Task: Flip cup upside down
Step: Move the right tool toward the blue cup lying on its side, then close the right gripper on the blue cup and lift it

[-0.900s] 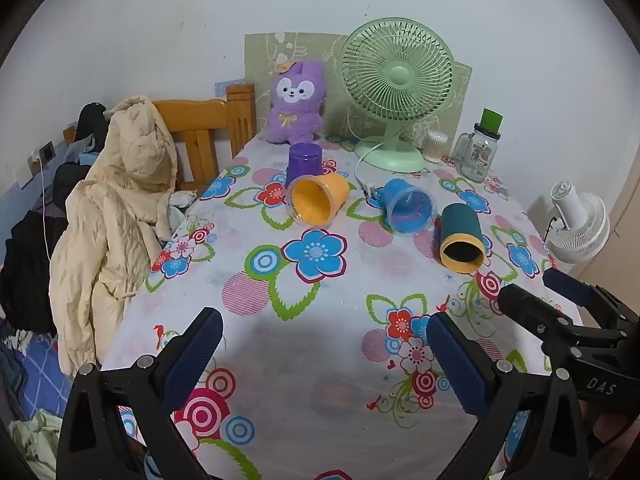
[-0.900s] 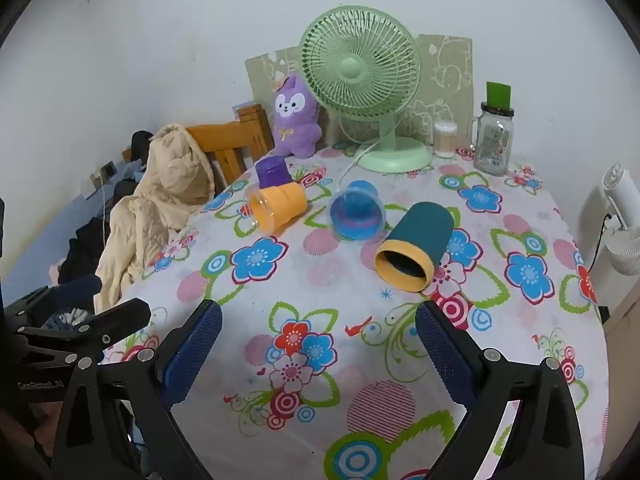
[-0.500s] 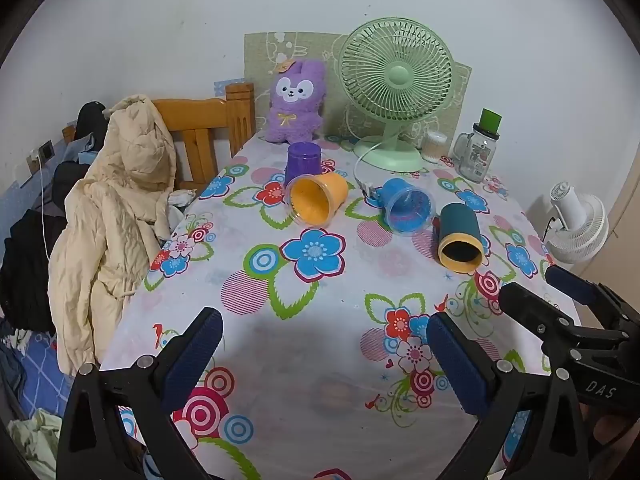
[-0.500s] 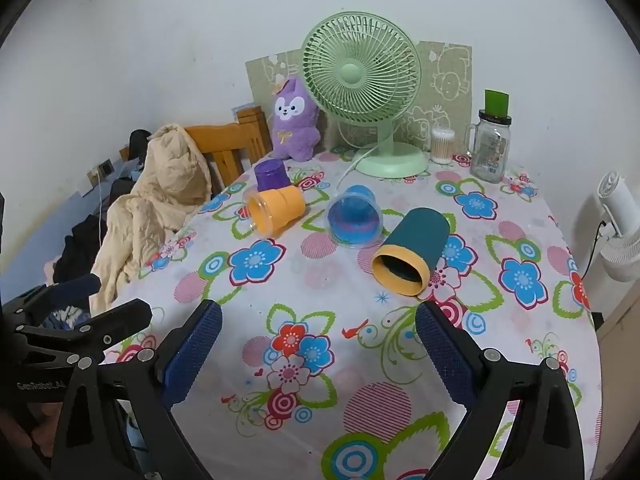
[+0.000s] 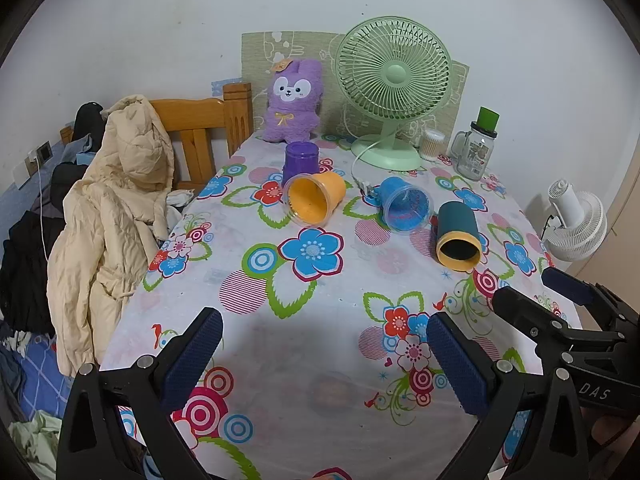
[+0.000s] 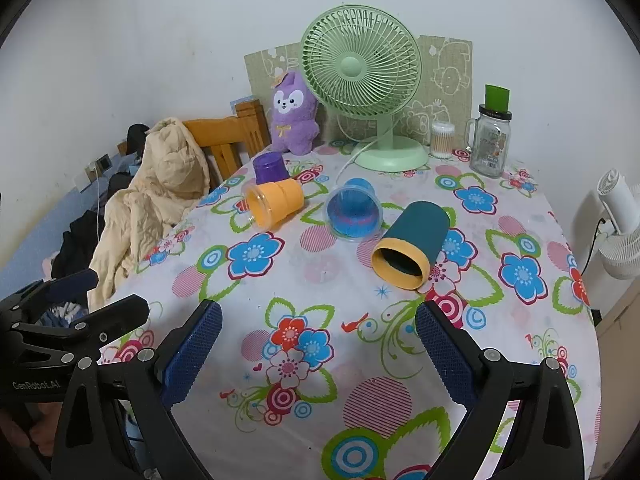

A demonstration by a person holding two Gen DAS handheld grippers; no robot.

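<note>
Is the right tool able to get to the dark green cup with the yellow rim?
Probably yes. The right tool is open and empty, and only bare flowered tablecloth lies between it and the dark green cup, which lies on its side, mouth toward the tool, apart from the blue cup.

I see teal cup with yellow rim (image 6: 412,240) on its side, mouth toward me, blue cup (image 6: 353,212) and orange cup (image 6: 274,202) also tipped over, purple cup (image 6: 270,167) already upside down behind orange.
</note>
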